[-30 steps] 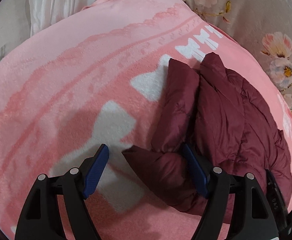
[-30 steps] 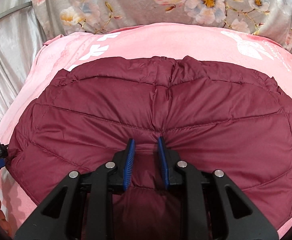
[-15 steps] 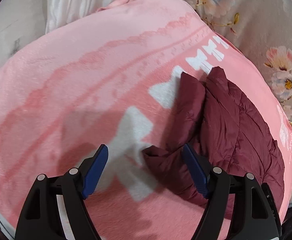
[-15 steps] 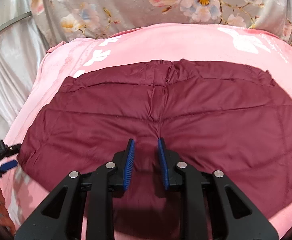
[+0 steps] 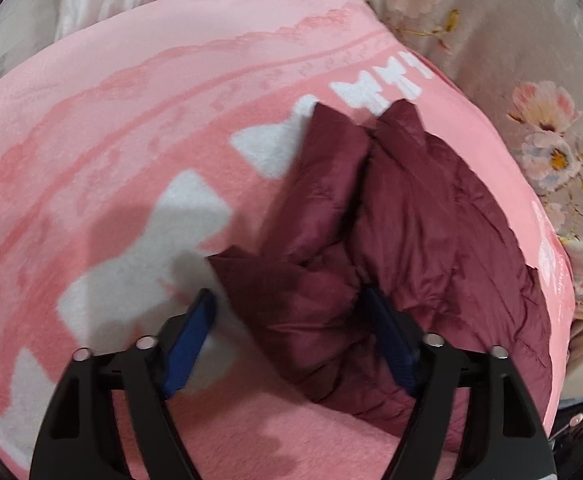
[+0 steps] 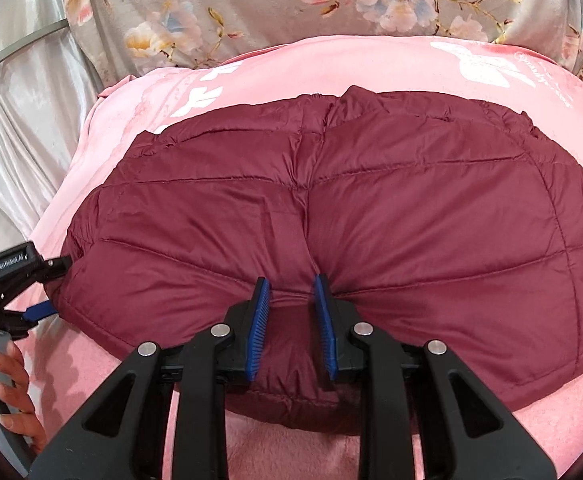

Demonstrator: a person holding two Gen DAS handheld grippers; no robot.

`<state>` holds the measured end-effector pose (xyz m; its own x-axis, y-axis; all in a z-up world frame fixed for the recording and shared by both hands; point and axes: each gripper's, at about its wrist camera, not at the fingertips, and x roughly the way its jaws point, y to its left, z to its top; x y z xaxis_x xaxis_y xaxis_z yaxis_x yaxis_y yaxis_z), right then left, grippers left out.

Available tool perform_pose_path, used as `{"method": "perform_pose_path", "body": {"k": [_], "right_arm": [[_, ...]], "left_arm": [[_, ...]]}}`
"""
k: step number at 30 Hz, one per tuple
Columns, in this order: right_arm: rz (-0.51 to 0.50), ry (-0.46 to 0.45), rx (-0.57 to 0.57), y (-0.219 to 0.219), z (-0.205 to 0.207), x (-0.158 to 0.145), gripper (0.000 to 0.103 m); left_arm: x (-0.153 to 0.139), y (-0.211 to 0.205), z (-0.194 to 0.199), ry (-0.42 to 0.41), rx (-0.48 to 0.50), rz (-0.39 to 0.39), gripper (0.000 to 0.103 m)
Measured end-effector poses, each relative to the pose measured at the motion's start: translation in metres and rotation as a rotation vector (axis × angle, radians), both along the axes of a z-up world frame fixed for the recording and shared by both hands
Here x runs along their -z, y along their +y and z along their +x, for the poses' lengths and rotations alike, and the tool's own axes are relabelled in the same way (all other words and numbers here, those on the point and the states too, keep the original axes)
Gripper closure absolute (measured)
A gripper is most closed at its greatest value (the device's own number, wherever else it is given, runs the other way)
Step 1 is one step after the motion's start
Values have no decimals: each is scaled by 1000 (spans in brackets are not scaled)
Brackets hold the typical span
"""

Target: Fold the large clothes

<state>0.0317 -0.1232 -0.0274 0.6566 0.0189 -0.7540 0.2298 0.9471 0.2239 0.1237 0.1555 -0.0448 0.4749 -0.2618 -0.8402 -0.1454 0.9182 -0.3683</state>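
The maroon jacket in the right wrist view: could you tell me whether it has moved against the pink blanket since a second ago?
Yes. The maroon jacket has flattened, its far edge receding from the pink blanket's far border.

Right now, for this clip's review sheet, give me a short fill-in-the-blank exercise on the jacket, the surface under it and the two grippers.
1. The quilted jacket is coloured ____.
2. It lies on a ____ blanket with white shapes.
3. The right gripper is shut on a bunched fold of the ____.
4. The left gripper is closing around the jacket's corner, and its left pad sits over the ____.

Missing words: maroon; pink; jacket; blanket
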Motion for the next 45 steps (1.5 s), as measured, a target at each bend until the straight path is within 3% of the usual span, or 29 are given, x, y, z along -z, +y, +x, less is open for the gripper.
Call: {"method": "perform_pose_path", "body": {"k": [3, 7, 11, 14, 19, 24, 28, 31, 34, 35, 38, 39, 41, 45], "right_arm": [[28, -1, 4, -3, -5, -6, 80], [57, 3, 8, -10, -25, -18, 80], [52, 35, 1, -8, -34, -12, 80], [58, 42, 0, -12, -33, -2, 82], [177, -7, 11, -42, -55, -20, 82], [103, -40, 130, -92, -105, -45, 80], [63, -23, 268, -141, -149, -49, 80], [22, -4, 354, -166, -176, -47, 79], [40, -13, 407, -188, -195, -46, 79], [44, -23, 419, -194, -200, -47, 78], [56, -68, 425, -204, -204, -53, 74], [60, -88, 417, -202, -201, -58, 70], [76, -134, 385, -204, -191, -69, 64], [143, -208, 306, -195, -166, -85, 47]], "left_arm": [[-14, -10, 1, -22, 40, 19, 88], [-54, -14, -10, -133, 92, 33, 94], [-103, -34, -28, -250, 174, 30, 96], [-142, -77, -46, -349, 285, 64, 97], [-186, -161, -72, -450, 482, 81, 97], [-191, -251, -100, -465, 658, 85, 97], [-154, -322, -116, -368, 776, 121, 96], [-105, -364, -129, -260, 830, 206, 85], [-76, -379, -143, -184, 856, 251, 80], [-77, -377, -150, -189, 856, 240, 76], [-106, -357, -160, -253, 867, 142, 49], [-119, -347, -160, -289, 844, 119, 39], [-143, -329, -156, -369, 785, 94, 29], [-159, -298, -127, -410, 613, 203, 29]]}}
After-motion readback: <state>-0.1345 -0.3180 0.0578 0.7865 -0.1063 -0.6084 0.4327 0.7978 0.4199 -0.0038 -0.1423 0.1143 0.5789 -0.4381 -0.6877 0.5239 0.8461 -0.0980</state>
